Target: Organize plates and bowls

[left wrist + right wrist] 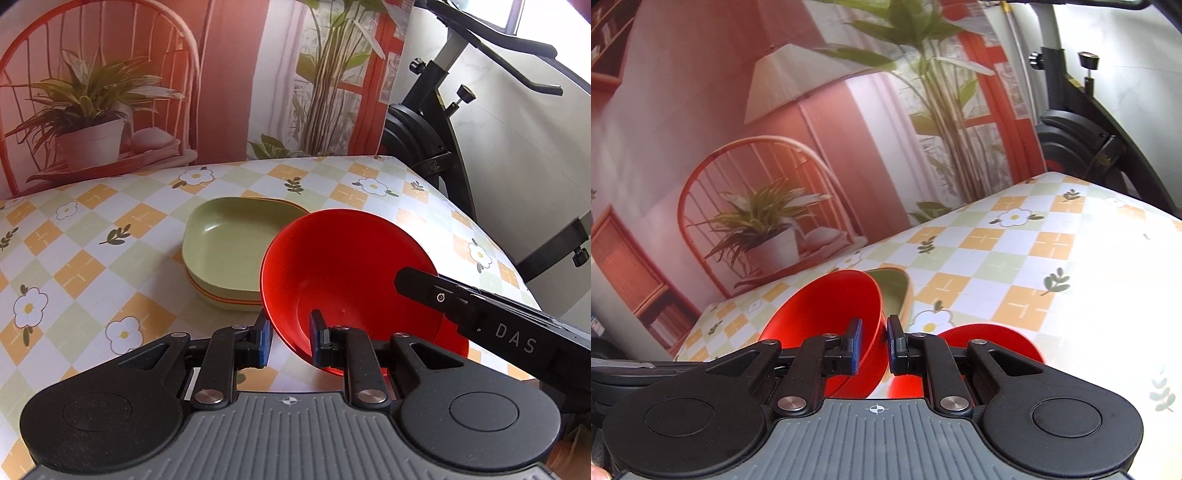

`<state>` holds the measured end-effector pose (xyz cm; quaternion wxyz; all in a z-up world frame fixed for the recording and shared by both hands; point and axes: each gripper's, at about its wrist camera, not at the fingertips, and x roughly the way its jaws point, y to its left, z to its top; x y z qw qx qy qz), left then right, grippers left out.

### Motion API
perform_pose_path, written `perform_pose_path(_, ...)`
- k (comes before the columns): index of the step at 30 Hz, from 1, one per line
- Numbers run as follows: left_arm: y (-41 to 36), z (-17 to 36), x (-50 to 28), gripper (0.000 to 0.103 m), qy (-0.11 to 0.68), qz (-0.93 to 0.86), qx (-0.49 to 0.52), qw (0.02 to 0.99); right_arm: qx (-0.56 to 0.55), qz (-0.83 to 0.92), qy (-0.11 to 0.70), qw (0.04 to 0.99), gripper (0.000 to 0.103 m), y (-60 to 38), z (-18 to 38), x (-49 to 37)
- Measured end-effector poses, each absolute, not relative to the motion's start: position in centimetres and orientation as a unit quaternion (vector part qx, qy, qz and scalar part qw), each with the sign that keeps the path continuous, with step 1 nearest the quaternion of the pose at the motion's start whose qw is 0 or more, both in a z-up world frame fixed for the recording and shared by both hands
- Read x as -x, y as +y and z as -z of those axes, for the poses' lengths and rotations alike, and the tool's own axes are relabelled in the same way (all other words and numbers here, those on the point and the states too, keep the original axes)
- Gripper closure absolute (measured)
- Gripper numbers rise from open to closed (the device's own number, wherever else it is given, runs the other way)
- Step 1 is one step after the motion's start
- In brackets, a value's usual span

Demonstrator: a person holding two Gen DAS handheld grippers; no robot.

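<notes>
The letters "DAS" are showing in pale grey capitals on the black body of the right tool (417, 286), which is reaching in from the right edge of the left wrist view. A small gold mark is sitting on the exercise bike (1104, 158) frame, too small to read. Nothing else is carrying legible text.

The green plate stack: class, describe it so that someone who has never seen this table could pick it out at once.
Find the table with the checked, flower-print cloth, in front of the backdrop picturing a potted plant. Near its middle lies a low stack of plates, just behind the tilted red bowl that both grippers reach. Unlike the round red bowls, it is pale green, shallow, square with rounded corners, and lies flat.
</notes>
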<state>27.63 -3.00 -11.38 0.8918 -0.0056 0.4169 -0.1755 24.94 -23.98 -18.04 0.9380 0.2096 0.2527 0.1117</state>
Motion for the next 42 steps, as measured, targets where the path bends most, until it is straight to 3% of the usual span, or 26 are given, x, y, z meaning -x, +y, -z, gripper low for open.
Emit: perform_pose_path(42, -9.6, 13.6, -28.7, 0.081, 0.454, 0.226, -0.056, 0.860, -0.235, -0.041, 0.260, 0.936, 0.090, -30.2, 20.5, -24.1)
